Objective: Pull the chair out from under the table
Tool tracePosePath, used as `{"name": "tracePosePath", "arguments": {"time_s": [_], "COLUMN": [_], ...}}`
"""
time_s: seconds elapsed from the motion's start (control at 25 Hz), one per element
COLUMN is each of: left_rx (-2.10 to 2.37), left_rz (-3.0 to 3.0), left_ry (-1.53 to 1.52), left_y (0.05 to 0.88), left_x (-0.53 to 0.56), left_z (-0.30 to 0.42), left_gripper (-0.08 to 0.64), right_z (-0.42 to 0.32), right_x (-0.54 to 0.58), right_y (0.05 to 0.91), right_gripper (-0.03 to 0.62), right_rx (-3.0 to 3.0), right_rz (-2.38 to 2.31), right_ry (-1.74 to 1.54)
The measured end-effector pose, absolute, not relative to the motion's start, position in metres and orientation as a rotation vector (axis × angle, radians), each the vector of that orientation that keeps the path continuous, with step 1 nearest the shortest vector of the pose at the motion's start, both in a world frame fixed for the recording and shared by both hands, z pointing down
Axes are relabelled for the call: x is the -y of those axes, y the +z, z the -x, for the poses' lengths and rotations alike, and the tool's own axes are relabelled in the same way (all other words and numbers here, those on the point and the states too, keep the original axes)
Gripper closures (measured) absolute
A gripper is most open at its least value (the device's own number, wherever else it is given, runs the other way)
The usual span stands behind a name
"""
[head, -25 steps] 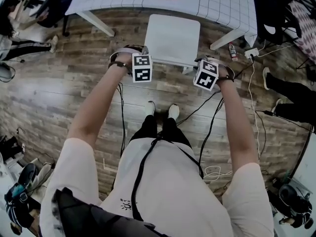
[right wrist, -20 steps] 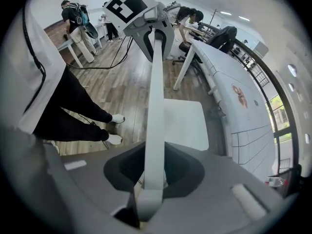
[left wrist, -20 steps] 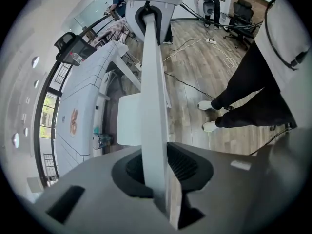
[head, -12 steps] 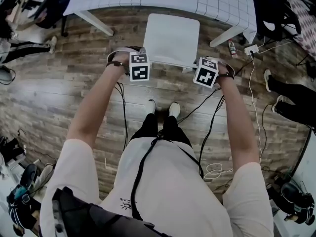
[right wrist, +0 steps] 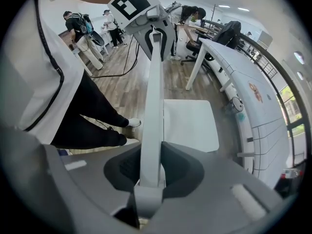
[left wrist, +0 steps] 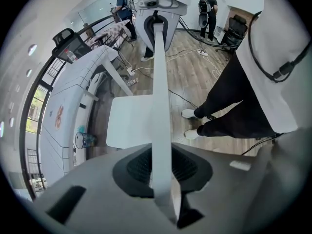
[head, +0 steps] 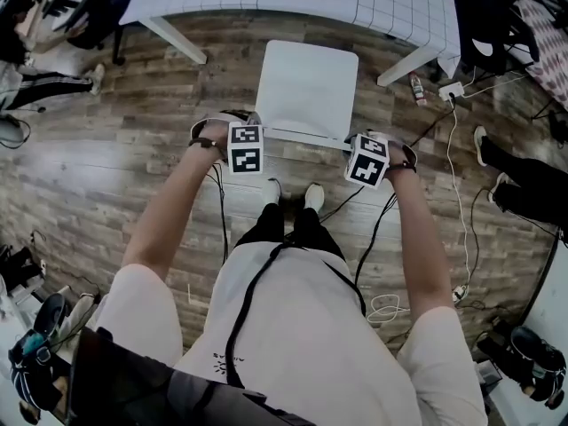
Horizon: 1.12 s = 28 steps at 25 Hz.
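The white chair [head: 307, 80] stands on the wood floor in front of the white gridded table [head: 382, 3], its seat clear of the table edge. Its backrest rail [head: 306, 137] runs between my two grippers. My left gripper [head: 252, 135] is shut on the rail's left end, and the right gripper [head: 358, 150] on its right end. In the left gripper view the rail [left wrist: 160, 82] passes between the pads of the left gripper [left wrist: 163, 179]; the right gripper view shows the rail [right wrist: 155, 101] clamped in the right gripper [right wrist: 148, 177]. Both sets of jaws have just been closing on the rail.
The person's white shoes [head: 291, 195] stand just behind the chair. Cables [head: 382, 229] trail over the floor, with a power strip [head: 451, 91] and a bottle [head: 416, 90] by the right table leg [head: 410, 64]. A small bin [left wrist: 84, 140] sits under the table. Other people stand around the room.
The chair has slid out from the table toward the person, and both grippers have moved back with its backrest rail.
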<state>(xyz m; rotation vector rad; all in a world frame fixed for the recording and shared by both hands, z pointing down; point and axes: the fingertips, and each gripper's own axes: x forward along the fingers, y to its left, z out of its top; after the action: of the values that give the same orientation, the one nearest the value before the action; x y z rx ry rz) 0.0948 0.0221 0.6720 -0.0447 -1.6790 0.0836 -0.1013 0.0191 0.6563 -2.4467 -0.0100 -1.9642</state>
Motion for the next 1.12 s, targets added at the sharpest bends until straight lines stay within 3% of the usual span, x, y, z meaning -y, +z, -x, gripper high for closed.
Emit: {"name": "tracePosePath", "arguments": {"time_s": [0.52,1.0,1.12], "left_rx": [1.702,1.719,1.761], "left_rz": [0.024,0.066,0.096], "left_ry": [0.031,0.034,-0.032], "left_y": [0.67,0.668,0.665], "left_x": [0.081,0.104,0.109], "left_z": [-0.097,-0.098,-0.098], "left_gripper": [0.477,0.468,0.382], "right_z": [0.099,0.099,0.097], "right_x": [0.078,0.101,0.105], "right_y": [0.657,0.654,0.644], "right_gripper": [0.506,0.499,0.436], "right_rx": [-0.031,0.016,0.017], "right_rz": [2.433,2.442,2.439], "right_ry": [-1.984,-1.959,-1.9]}}
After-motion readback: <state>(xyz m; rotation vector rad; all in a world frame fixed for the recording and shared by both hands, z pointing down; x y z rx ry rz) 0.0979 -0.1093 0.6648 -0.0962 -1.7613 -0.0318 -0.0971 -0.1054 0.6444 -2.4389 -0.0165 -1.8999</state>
